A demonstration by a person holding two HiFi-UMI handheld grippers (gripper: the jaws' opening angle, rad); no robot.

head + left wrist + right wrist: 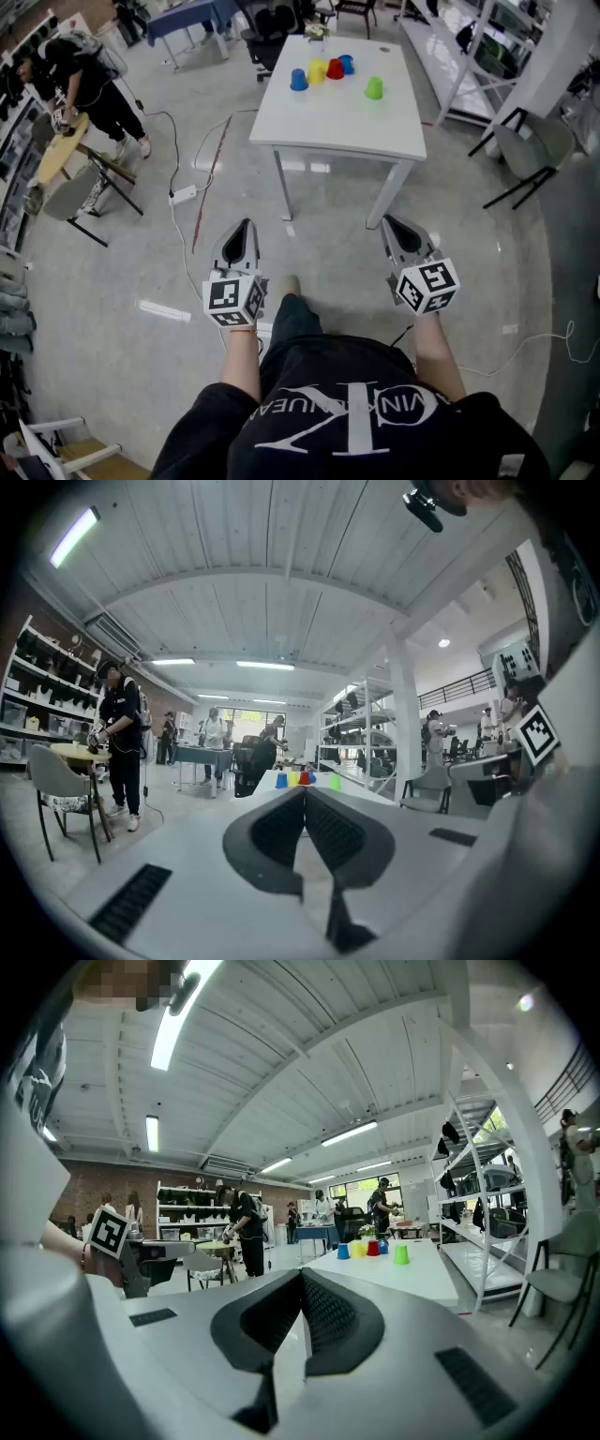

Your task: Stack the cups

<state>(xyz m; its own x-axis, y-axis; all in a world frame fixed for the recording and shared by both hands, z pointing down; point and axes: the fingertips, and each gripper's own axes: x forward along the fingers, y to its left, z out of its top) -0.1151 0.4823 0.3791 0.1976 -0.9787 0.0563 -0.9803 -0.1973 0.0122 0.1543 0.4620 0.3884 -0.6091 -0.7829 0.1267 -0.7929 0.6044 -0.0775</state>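
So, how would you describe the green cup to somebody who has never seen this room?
Find the white table in the middle of the room. Near its far edge, a cluster of blue, yellow and red cups stands close together. The green cup stands alone to their right, and it is the only green one.

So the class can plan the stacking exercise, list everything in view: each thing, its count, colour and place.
table: one, white, straight ahead
blue cups: two, blue, table's far side
yellow cup: one, yellow, between blue cups
red cup: one, red, beside yellow cup
green cup: one, green, apart, rightmost
power strip: one, white, floor left
chair: one, grey, right of table
left gripper: one, grey, shut, empty
right gripper: one, grey, shut, empty
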